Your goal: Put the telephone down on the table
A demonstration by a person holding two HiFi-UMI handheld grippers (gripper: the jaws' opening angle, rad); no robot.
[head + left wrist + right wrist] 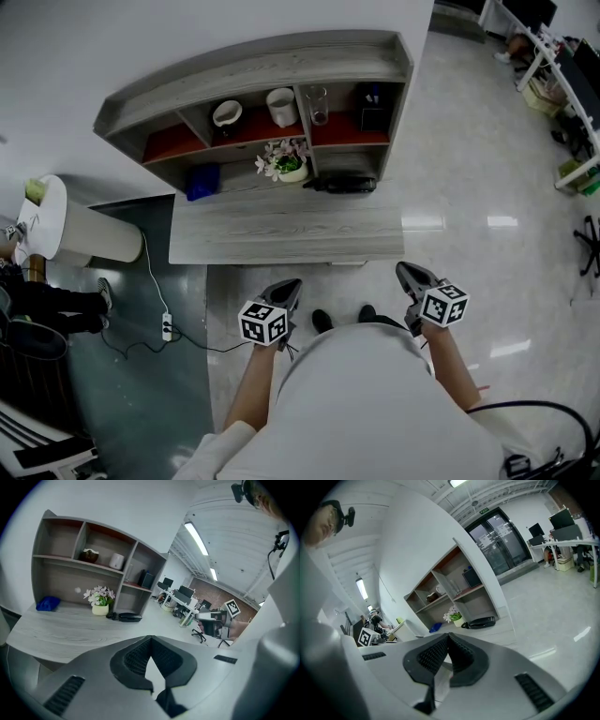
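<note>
The black telephone (342, 184) lies on the grey wooden table (281, 234), at the back right next to a flower pot. It also shows in the left gripper view as the telephone (126, 617) and in the right gripper view as the telephone (480, 622). Both grippers hang off the table's near edge, close to the person's body and well short of the telephone. The left gripper (286, 292) is shut with nothing in it, its tips meeting in its own view (150, 640). The right gripper (410, 275) is shut and holds nothing (448, 637).
A white pot of flowers (289, 165) and a blue cloth (201, 180) sit at the back of the table. The shelf unit (262, 89) above holds a bowl, a cup and a glass. A white round stand (66, 230) and a power strip (167, 326) are at the left.
</note>
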